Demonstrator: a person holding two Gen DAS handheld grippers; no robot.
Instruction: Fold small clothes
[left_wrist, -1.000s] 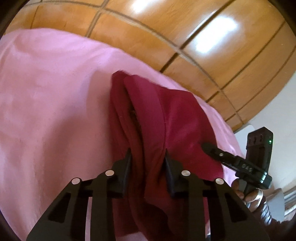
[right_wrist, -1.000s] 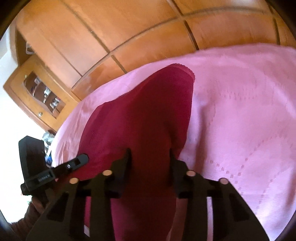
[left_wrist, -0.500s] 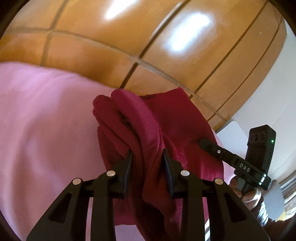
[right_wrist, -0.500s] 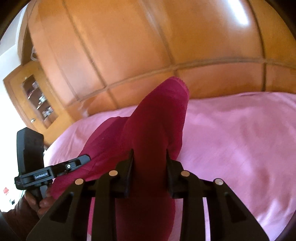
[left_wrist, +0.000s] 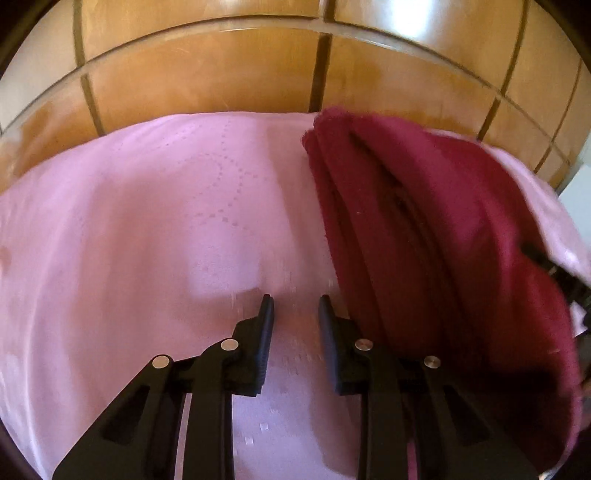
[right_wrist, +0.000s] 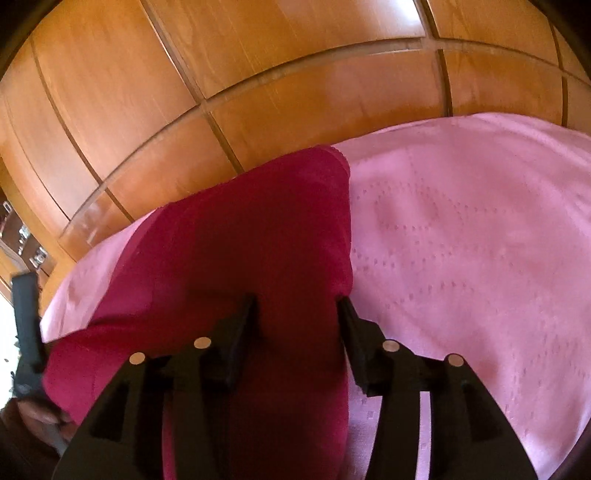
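Crimson folded garment (left_wrist: 436, 236) lies on the pink bedspread (left_wrist: 147, 229) near its far edge, by the wooden panelling (left_wrist: 207, 74). Left gripper (left_wrist: 295, 314) is closing on nothing beside it. Right gripper (right_wrist: 297, 306) straddles the cloth, jaws opening.
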